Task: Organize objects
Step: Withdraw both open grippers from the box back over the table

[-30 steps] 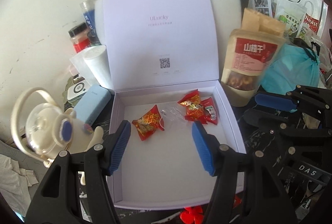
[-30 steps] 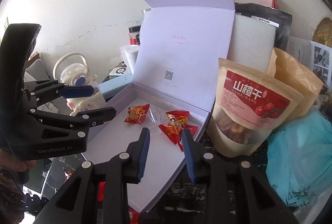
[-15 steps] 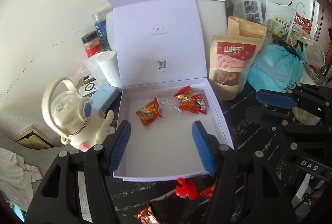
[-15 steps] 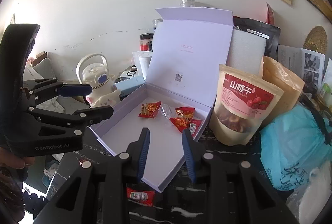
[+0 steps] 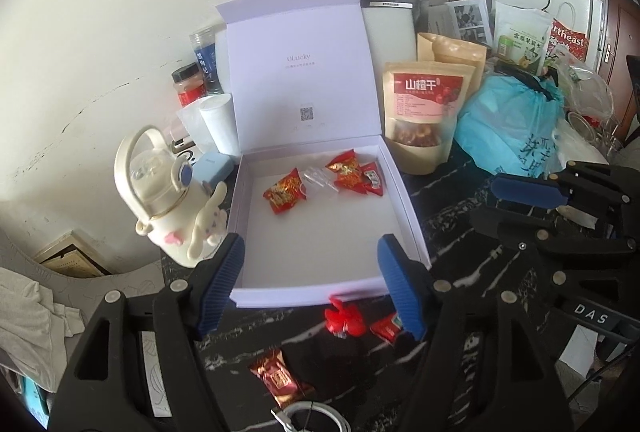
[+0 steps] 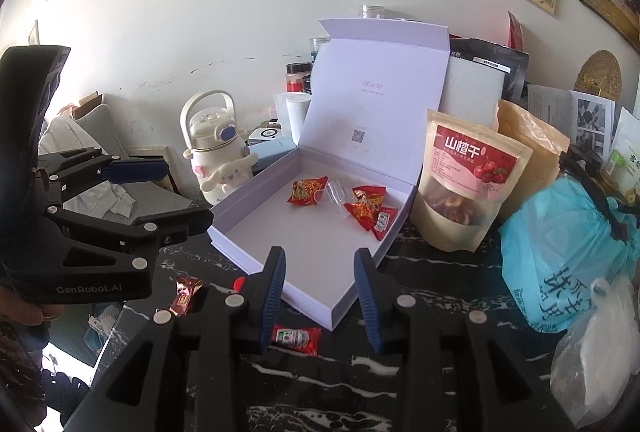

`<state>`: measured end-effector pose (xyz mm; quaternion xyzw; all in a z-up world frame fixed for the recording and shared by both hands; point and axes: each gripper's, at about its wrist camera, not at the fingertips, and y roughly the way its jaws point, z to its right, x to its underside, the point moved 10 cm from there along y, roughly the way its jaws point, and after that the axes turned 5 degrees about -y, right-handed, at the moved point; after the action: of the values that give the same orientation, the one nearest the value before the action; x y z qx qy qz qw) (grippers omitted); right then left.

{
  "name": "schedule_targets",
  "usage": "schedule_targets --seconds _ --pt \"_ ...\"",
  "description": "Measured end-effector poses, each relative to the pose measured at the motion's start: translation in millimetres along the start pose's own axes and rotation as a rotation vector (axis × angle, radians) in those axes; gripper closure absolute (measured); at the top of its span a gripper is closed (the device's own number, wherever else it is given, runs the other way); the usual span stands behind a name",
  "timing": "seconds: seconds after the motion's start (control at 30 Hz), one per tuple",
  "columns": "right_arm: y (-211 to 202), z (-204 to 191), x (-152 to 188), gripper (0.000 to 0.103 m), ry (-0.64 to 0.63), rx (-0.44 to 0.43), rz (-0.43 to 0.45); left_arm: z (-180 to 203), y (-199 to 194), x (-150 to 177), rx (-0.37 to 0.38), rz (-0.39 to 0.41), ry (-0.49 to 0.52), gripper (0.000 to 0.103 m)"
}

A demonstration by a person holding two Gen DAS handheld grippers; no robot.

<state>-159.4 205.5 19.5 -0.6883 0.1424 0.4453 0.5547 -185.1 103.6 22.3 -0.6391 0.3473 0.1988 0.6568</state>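
Pulled back from the open white box (image 5: pixel 332 232) since the earlier frame.
Left claw (image 5: pixel 310 284) and right claw (image 6: pixel 320 296) both empty, spreading wider above wrapped candies (image 5: pixel 344 318) on the table (image 6: pixel 432 272).

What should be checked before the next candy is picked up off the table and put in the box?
1. Box lid up, floor free to take more: ok.
2. Left gripper jaws opening, nothing between them: ok.
3. Right gripper jaws opening, nothing between them: ok.
4. Loose red candy lies on the table by the box's near edge, unobstructed: ok.
5. Brown candy lies on the table, unobstructed: ok.
6. Grippers apart from each other: ok.
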Motion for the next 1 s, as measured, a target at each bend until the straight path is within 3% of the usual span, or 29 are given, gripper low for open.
schedule_targets --seconds 0.57,1.0 --pt "-26.1 -35.2 39.8 0.062 -0.018 -0.006 -0.014 -4.4 -38.9 55.1 -0.011 -0.014 -0.043 0.026" --pt "-17.2 -54.3 80.1 0.061 -0.007 -0.032 -0.075 -7.7 -37.9 107.9 -0.005 -0.084 -0.105 0.024"
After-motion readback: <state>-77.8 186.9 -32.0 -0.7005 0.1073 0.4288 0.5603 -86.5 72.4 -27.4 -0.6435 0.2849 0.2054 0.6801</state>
